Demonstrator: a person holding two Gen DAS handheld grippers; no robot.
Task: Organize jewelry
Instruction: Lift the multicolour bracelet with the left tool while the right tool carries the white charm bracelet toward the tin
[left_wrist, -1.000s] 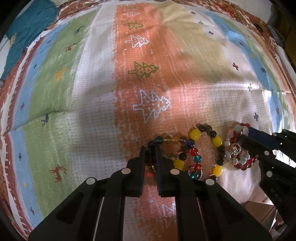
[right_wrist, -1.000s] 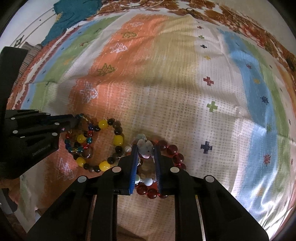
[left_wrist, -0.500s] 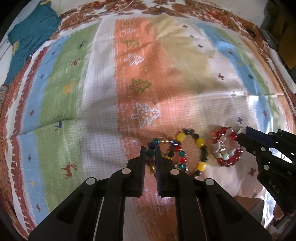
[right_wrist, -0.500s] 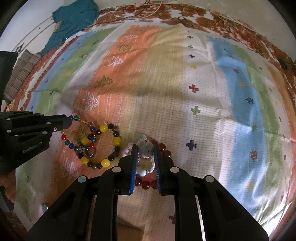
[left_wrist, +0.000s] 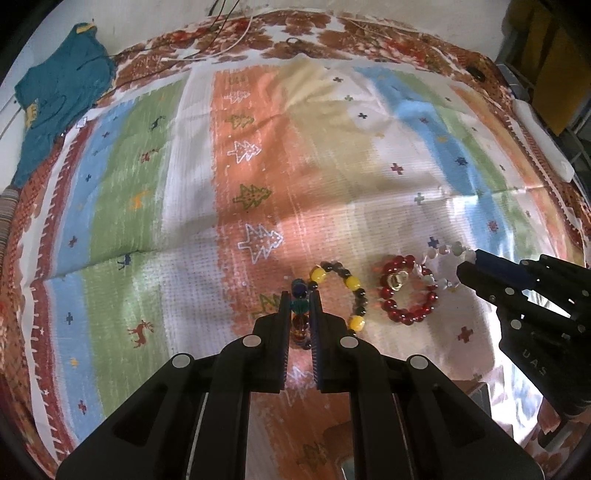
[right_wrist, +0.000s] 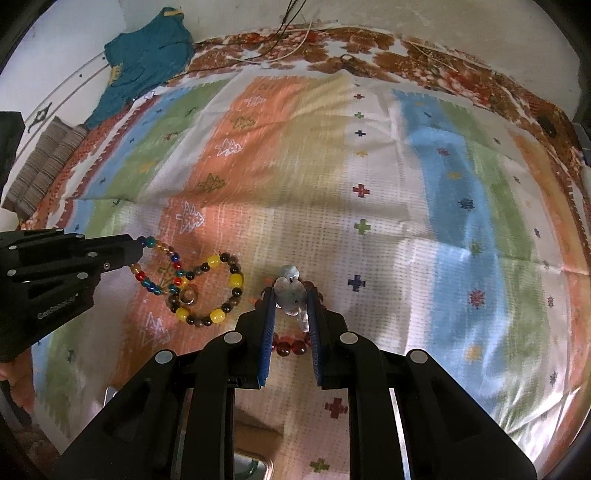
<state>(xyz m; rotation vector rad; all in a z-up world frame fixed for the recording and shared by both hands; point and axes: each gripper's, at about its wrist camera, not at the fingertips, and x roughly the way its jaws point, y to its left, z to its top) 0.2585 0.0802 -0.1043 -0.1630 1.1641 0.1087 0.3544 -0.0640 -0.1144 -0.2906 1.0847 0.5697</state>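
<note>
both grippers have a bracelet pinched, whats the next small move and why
Probably draw the two apart sideways. The left gripper holds the multicolored bracelet, which overlaps the yellow-and-dark bracelet; the right gripper holds the pale bracelet, close against the red bracelet.

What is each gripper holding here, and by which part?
Left gripper pinches the multicolored bead strand at one end. Right gripper clamps the pale bead bracelet at its large grey-white beads.
</note>
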